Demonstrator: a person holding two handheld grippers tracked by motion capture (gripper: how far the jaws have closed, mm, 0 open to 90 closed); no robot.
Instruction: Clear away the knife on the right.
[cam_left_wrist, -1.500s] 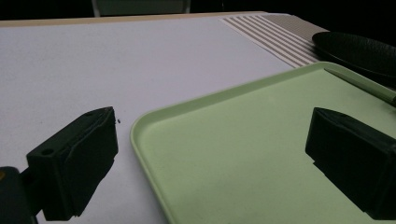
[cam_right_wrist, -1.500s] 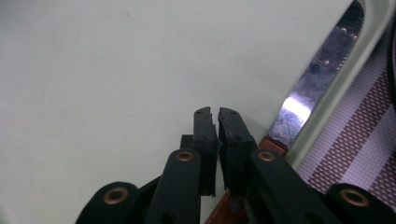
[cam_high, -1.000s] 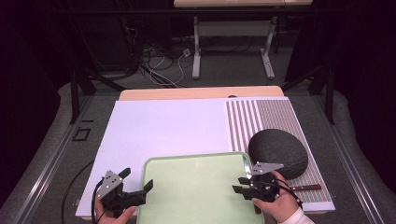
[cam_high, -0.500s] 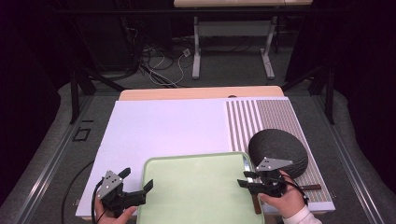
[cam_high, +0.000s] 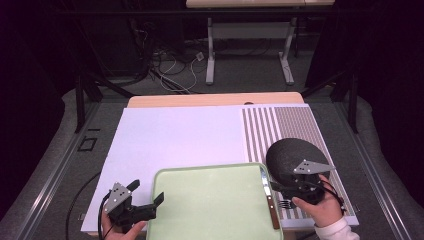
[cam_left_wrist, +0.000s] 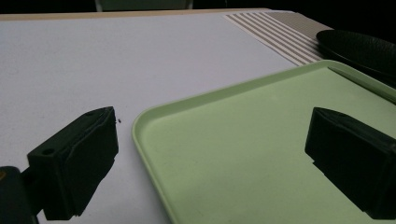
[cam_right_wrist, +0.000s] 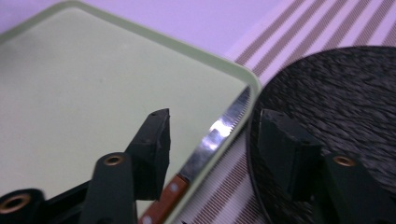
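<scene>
We saw a pale green tray (cam_high: 210, 200) at the table's near edge, a knife (cam_high: 268, 196) lying along its right rim and a black plate (cam_high: 292, 155) just right of that. The left gripper (cam_high: 145, 200) straddled the tray's near-left corner, wide open and empty. The right gripper (cam_right_wrist: 212, 128) hung spread over the knife blade, clasping nothing.

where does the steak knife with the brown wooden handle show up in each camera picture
High view: the serrated steak knife with the brown wooden handle lies along the right rim of the pale green plastic tray.
Left gripper view: I can't find it here.
Right gripper view: lower centre, seen between the open jaws.
Shared landmark: the round black textured plate, just right of the tray.
</scene>
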